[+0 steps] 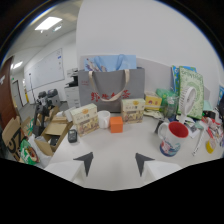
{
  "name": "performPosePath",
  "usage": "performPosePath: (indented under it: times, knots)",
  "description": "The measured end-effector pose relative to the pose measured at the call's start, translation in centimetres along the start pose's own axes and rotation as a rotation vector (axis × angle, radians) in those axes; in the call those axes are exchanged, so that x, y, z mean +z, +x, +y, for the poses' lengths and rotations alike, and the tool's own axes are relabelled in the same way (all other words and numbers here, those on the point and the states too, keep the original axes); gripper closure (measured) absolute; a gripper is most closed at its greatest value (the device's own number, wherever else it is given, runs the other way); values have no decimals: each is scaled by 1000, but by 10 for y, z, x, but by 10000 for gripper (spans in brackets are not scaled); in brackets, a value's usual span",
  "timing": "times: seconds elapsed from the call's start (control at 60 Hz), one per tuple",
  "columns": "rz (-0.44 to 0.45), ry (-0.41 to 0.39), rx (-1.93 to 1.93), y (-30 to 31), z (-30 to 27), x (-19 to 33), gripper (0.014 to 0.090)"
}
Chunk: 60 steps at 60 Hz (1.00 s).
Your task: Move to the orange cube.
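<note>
Gripper view: orange cube (116,124) between white cup (103,119) and box (133,110).

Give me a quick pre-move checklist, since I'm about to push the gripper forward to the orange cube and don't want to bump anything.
1. Orange cube in view, beyond the gripper: ok.
2. Gripper open, nothing held: ok.
3. Bare table between fingers and cube: ok.
4. Cube lined up with the gap between the fingers: ok, roughly centred.
5. Room around the cube: not ok, it is tight. The white cup stands close on one side, a printed box on the other, the grey bag behind.
6. Red and white mug off the path: ok, well to the side.
</note>
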Motion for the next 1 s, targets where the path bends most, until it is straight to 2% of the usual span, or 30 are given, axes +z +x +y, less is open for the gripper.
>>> performPosePath:
  times: [0.283, 0.517, 0.717, 1.0]
  knots:
    - [-2, -58, 8, 14, -6, 95, 208]
    - [6, -66, 1, 24, -19, 157, 205]
    - [3, -73, -11, 27, -26, 181, 206]
    - [-1, -83, -3, 27, -27, 189, 204]
